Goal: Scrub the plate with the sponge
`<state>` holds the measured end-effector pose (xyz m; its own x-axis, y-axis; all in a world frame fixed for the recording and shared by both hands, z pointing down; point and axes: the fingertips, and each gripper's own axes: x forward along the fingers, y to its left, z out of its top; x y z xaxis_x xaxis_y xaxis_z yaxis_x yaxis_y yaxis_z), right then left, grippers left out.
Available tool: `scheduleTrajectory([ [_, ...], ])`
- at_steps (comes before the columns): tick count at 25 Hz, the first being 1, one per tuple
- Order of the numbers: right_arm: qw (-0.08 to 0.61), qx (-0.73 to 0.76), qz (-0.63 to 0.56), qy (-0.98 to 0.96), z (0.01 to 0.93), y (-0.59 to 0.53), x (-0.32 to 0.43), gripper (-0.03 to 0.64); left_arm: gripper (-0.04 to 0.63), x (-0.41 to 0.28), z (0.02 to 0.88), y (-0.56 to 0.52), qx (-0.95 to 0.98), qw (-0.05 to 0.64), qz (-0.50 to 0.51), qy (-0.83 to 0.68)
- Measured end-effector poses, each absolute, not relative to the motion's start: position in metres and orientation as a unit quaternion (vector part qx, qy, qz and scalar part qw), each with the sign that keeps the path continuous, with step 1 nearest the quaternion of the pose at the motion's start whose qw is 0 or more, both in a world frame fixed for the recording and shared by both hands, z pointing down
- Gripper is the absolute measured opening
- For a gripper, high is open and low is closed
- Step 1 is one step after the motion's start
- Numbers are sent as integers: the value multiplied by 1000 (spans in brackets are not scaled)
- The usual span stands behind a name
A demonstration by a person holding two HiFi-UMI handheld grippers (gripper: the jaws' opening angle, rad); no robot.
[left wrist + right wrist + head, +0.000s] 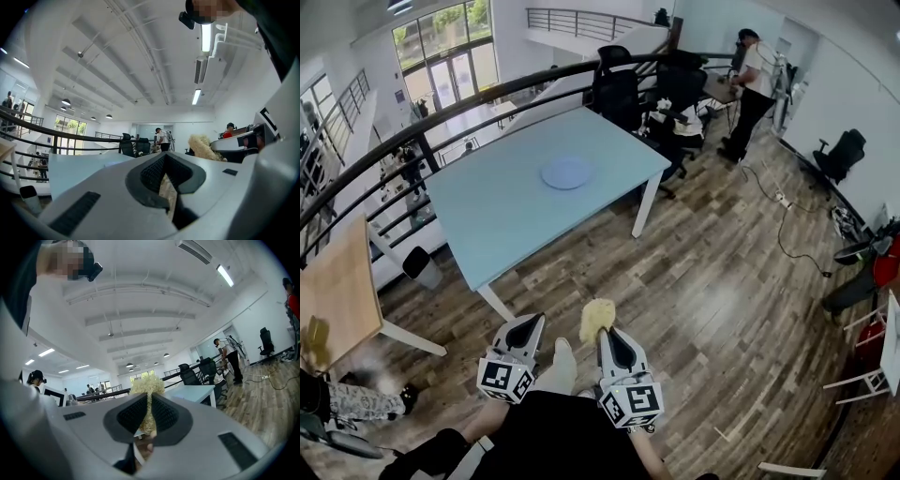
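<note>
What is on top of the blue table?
Only a plate, near the middle of the table; the patch beneath it is covered. The sponge is elsewhere, clamped in the right gripper.

The plate (567, 172) lies on the blue worktop (497, 220), well apart from the left hand-held gripper (524, 330) and the right hand-held gripper (610, 339), which pinches the sponge (596, 315).

Daylight from tall windows (441, 42) far ahead of the jaws fills the room evenly, and ceiling strip lights (205, 37) above the jaws flare white. The wooden floor (717, 305) ahead carries a pale sheen. Both gripper views bulge and go black at the corners; close by, the body of the right gripper (149, 399) and the sponge (146, 384) between its jaws look soft.
</note>
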<state>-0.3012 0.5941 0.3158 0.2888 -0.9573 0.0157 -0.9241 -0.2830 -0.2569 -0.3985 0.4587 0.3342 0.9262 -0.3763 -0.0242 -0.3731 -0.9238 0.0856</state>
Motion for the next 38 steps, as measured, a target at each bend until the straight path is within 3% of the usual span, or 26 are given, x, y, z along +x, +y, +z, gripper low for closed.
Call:
scheduleTrajectory([
  [38, 99, -786, -97, 603, 307, 409, -137, 34, 2, -219, 330, 283, 983, 52, -18, -173],
])
